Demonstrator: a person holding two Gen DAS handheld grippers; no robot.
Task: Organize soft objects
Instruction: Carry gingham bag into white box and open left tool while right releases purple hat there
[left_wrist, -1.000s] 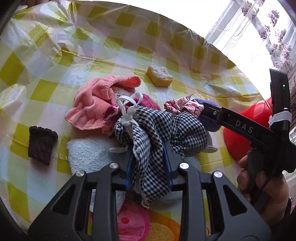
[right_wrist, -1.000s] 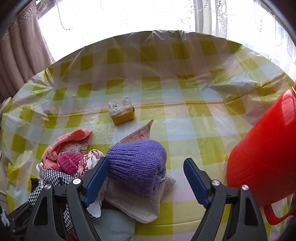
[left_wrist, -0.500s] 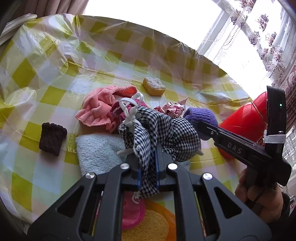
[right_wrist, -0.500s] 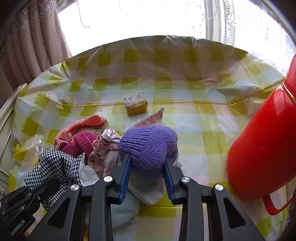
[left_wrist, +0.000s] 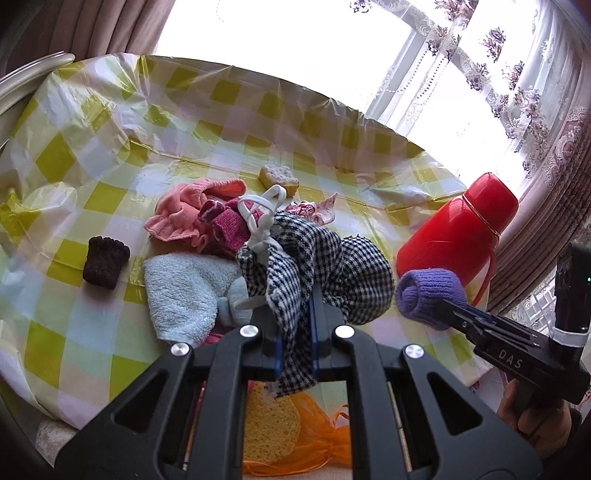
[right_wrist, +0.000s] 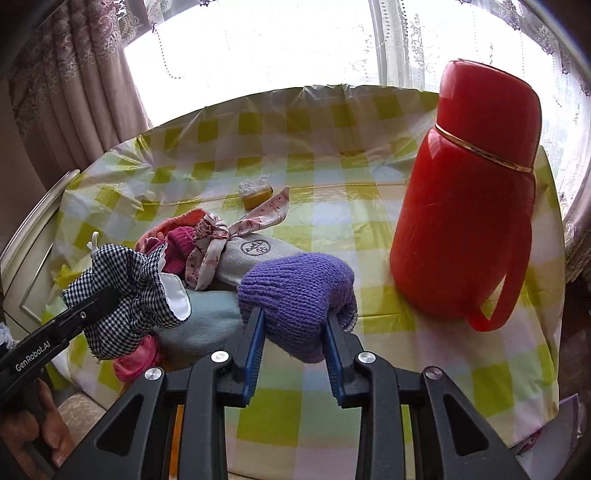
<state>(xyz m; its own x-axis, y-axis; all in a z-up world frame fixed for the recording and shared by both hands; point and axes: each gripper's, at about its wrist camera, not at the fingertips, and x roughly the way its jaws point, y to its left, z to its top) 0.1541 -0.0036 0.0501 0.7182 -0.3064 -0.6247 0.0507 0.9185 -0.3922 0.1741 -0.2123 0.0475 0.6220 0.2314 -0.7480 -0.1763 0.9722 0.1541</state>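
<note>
A heap of soft things lies on the green-checked tablecloth (left_wrist: 92, 155). My left gripper (left_wrist: 293, 306) is shut on a black-and-white checked cloth (left_wrist: 325, 258), which hangs lifted off the heap with a white cord (left_wrist: 258, 218) at its top. In the right wrist view the same checked cloth (right_wrist: 129, 291) hangs from the left gripper (right_wrist: 99, 299) at the left. My right gripper (right_wrist: 293, 321) is shut on a purple knitted hat (right_wrist: 295, 288), held above the table. The left wrist view shows the purple hat (left_wrist: 428, 295) at the right gripper (left_wrist: 443, 306), apart from the heap.
A red thermos jug (right_wrist: 472, 206) stands at the right. A pink cloth (left_wrist: 184, 214), magenta knit (left_wrist: 229, 229), light blue towel (left_wrist: 181, 291), grey pouch (right_wrist: 258, 254) and floral ribbon (right_wrist: 236, 236) stay heaped. Apart lie a dark knit piece (left_wrist: 105, 266) and a yellow sponge (left_wrist: 279, 179).
The right jaws closed on the purple hat and lifted it away from the grey pouch. The left jaws tightened on the checked cloth and raised it. Both grippers drew back from the heap.
</note>
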